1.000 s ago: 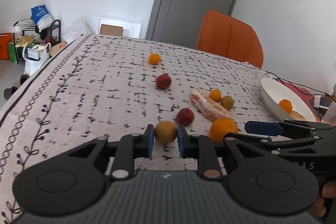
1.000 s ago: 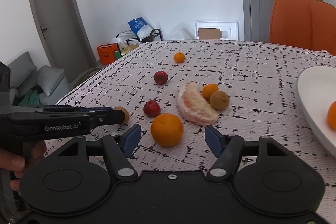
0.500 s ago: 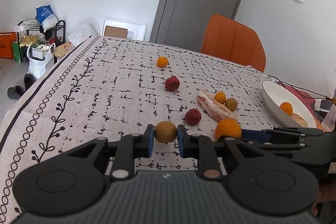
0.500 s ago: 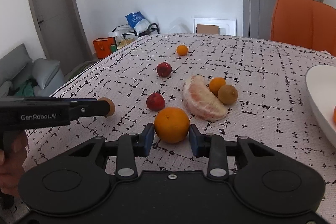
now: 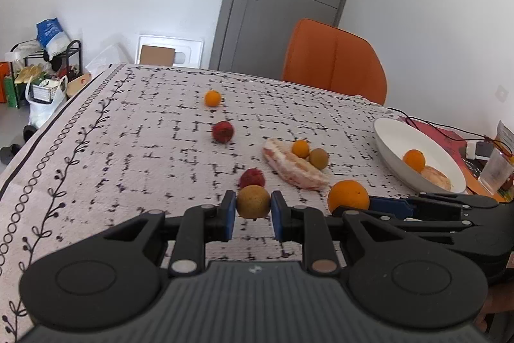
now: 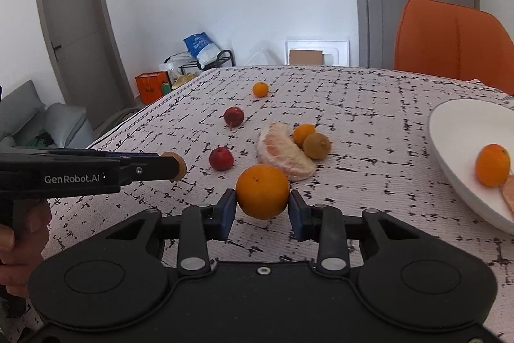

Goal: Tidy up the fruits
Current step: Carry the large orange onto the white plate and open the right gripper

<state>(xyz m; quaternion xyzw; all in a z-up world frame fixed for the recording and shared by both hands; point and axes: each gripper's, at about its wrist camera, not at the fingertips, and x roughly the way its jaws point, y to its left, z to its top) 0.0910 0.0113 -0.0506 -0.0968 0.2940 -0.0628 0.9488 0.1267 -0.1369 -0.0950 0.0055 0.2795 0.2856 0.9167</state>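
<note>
Left gripper (image 5: 253, 216) clamped on a brown-green fruit (image 5: 253, 202), pinched between its jaws. Right gripper (image 6: 262, 209) gripping a large orange (image 6: 262, 191), lifted clear of the worktop (image 6: 369, 130). White bowl (image 6: 456, 130) off right of the right jaws.

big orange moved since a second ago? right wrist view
Yes. The big orange lay on the tablecloth short of the pomelo segment; now it sits clamped in the right hand-held gripper, nearer the camera.
</note>
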